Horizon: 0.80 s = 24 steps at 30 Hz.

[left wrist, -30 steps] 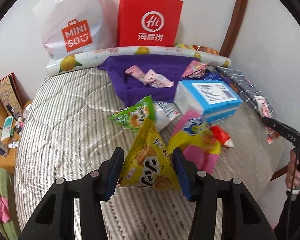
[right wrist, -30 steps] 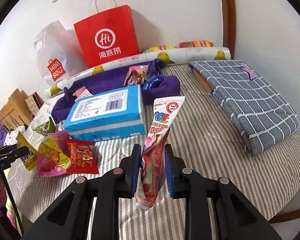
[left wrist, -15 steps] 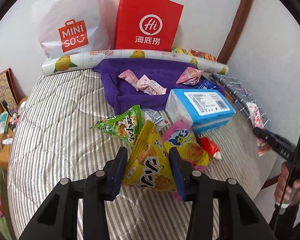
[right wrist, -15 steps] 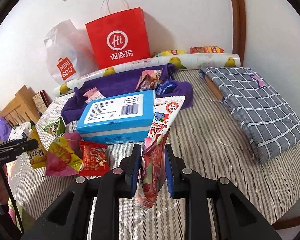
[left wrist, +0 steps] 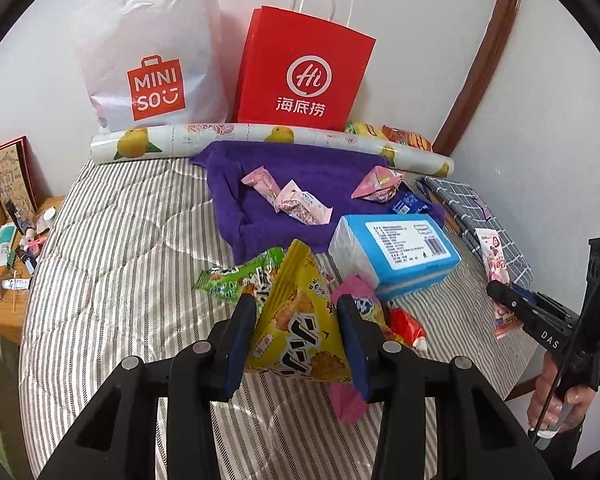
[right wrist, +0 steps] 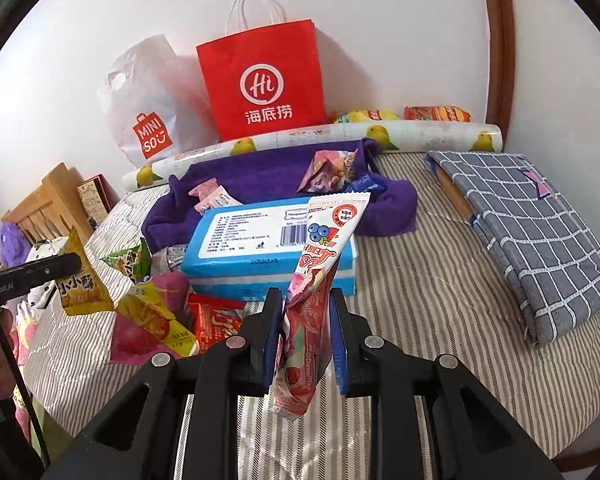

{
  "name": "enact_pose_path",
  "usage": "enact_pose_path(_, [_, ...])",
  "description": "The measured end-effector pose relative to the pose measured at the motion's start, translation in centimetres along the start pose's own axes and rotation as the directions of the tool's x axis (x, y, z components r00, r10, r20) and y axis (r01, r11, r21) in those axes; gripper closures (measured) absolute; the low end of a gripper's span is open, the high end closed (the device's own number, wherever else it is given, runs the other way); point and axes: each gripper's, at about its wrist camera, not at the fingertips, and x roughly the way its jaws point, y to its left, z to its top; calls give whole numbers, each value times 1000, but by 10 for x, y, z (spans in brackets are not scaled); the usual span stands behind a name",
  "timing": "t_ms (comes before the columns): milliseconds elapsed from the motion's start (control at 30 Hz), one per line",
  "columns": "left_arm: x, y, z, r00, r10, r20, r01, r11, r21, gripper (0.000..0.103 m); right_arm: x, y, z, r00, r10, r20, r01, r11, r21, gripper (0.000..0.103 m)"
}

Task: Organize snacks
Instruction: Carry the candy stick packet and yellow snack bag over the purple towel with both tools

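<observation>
1. Yellow triangular snack bag (left wrist: 300,332) sits pinched between the jaws of the left gripper (left wrist: 296,340), the blue pads pressing its two sides, held clear above the striped bed (left wrist: 112,264).
2. Pink-and-white snack stick (right wrist: 320,280) stands upright in the right gripper (right wrist: 306,336), whose jaws are pressed tight on its lower half; its top leans toward 1 o'clock.
3. Just beyond the yellow bag, at 11 o'clock from it in the left wrist view, lies a green snack bag (left wrist: 240,276); at 3 o'clock lie a pink packet (left wrist: 360,292) and a small red packet (left wrist: 408,324), all in one loose heap on the bed.
4. At 1 o'clock from the heap rests a blue tissue pack (left wrist: 396,248), label up.
5. Farther back, at 12 o'clock, a purple towel (left wrist: 300,168) carries several small pink sweets (left wrist: 296,204).
6. Behind the towel a lemon-print roll (left wrist: 260,136) lies across the bed, with a red paper bag (left wrist: 304,76) and a white plastic bag (left wrist: 152,56) leaning on the wall.
7. At 3 o'clock in the right wrist view, a grey checked blanket (right wrist: 532,232) lies folded on the bed.
</observation>
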Motion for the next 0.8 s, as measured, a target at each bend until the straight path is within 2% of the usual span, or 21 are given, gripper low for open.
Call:
enact_pose_path(333, [5,-10,30,999,-30,14,30,999,-12,63,-3,16,28,999,21,34,-20,999,-51,80])
enact_pose_path(700, [26,-19,60,999,-39,10,39,999,-9,63,9,25,68,997,62,50,-58,995,-82,80])
enact_pose_path(800, [32,-22,70,1000,-24,17,23,1000,3,63,14,27,81,996,66,55,-61,994,-94,80])
